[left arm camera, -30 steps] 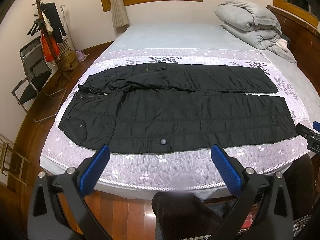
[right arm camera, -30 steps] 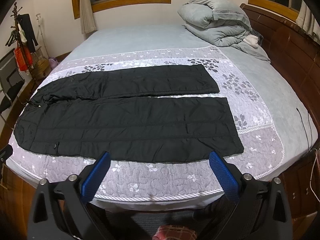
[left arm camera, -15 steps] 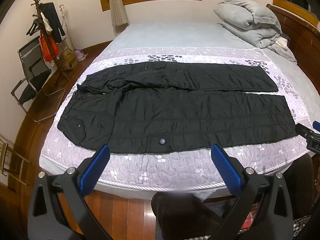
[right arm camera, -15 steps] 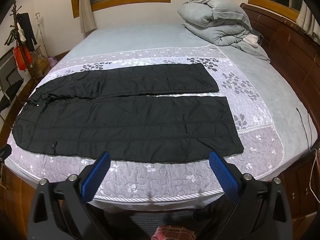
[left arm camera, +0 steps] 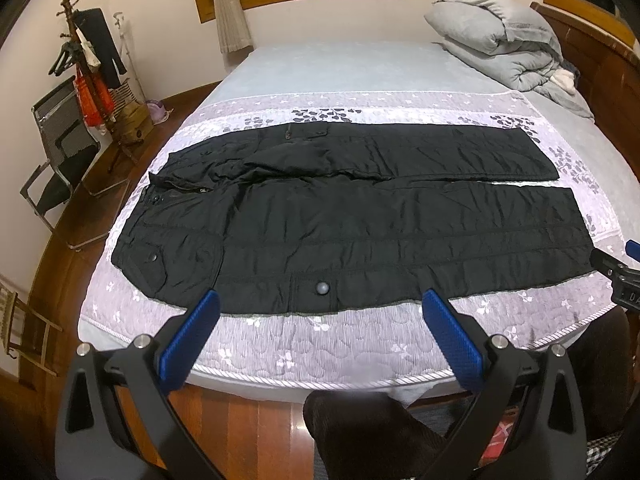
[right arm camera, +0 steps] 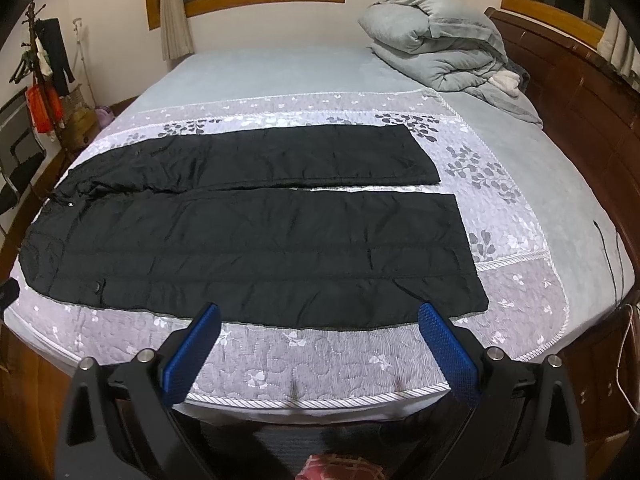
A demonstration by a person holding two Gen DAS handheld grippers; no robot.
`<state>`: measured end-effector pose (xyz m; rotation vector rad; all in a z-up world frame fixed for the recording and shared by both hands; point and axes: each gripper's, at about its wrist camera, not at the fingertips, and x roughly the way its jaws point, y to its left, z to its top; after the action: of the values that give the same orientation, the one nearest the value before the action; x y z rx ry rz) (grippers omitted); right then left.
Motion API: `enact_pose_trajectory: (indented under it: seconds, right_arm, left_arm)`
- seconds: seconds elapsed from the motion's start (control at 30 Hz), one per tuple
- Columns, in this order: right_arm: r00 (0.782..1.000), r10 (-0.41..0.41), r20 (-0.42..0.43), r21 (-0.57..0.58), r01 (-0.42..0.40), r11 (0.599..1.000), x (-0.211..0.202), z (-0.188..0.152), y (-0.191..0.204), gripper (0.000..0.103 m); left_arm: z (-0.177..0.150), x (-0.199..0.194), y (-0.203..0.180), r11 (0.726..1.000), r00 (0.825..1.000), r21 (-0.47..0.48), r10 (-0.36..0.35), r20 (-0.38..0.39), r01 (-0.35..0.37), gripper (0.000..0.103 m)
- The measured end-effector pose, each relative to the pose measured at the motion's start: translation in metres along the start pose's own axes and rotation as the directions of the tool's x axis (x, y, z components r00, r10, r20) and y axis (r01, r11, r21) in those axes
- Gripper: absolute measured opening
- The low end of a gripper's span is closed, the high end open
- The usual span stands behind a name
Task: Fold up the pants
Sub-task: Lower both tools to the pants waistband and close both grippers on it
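Black quilted pants (left arm camera: pixel 360 220) lie flat across the bed, waistband to the left, both legs side by side with cuffs to the right; the same pants (right arm camera: pixel 256 236) fill the right wrist view. My left gripper (left arm camera: pixel 320 304) hovers open over the near edge of the near leg, nothing between its blue pads. My right gripper (right arm camera: pixel 318 318) is open too, above the near hem of that leg toward the cuff end. The right gripper's tip (left arm camera: pixel 624 272) shows at the left wrist view's right edge.
The pants rest on a lilac floral quilt (left arm camera: pixel 340 344) over a pale bedsheet. A folded grey duvet (right arm camera: pixel 436 56) sits at the far right by the wooden headboard (right arm camera: pixel 580 112). A coat rack (left arm camera: pixel 88 68) and chair (left arm camera: pixel 60 160) stand on the left. A person's dark-clad knee (left arm camera: pixel 360 428) is below.
Both grippers have eased slightly forward toward the bed; the pants lie unmoved and both jaws stay open.
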<state>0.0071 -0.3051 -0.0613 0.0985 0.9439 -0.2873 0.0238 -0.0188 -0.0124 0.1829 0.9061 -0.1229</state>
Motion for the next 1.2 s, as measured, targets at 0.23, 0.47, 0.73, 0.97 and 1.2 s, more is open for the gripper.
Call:
enact_pose_trajectory:
  seconds: [0.23,0.47,0.73,0.97,1.2]
  right_arm:
    - [1.0,-0.003,0.023,-0.02,0.004,1.0,0.015,0.021,-0.015,0.1]
    - [0.999,0.015,0.04,-0.012,-0.014,1.0,0.041,0.067,-0.051,0.1]
    - [0.999,0.017,0.029,-0.063,-0.015,0.998,0.109,0.148,-0.104,0.1]
    - [0.991,0.071,-0.112,-0.054,-0.078,0.996,0.218,0.201,-0.141,0.1]
    - [0.985,0.044,-0.166,-0.076,-0.058,0.995,0.301,0.224,-0.164,0.1]
  left_arm:
    - [0.019,0.017,-0.01,1.0,1.0,0.028,-0.002,0.0,0.002,0.1]
    - [0.059,0.047,-0.02,0.998,1.0,0.062,-0.021,-0.008,0.022,0.1]
    - [0.157,0.118,-0.011,0.988,0.991,0.098,-0.116,-0.069,0.122,0.1]
    - [0.242,0.231,-0.002,0.972,0.963,0.102,-0.189,-0.192,0.211,0.1]
    - [0.287,0.346,0.0,0.948,0.94,0.205,-0.181,-0.288,0.245,0.1]
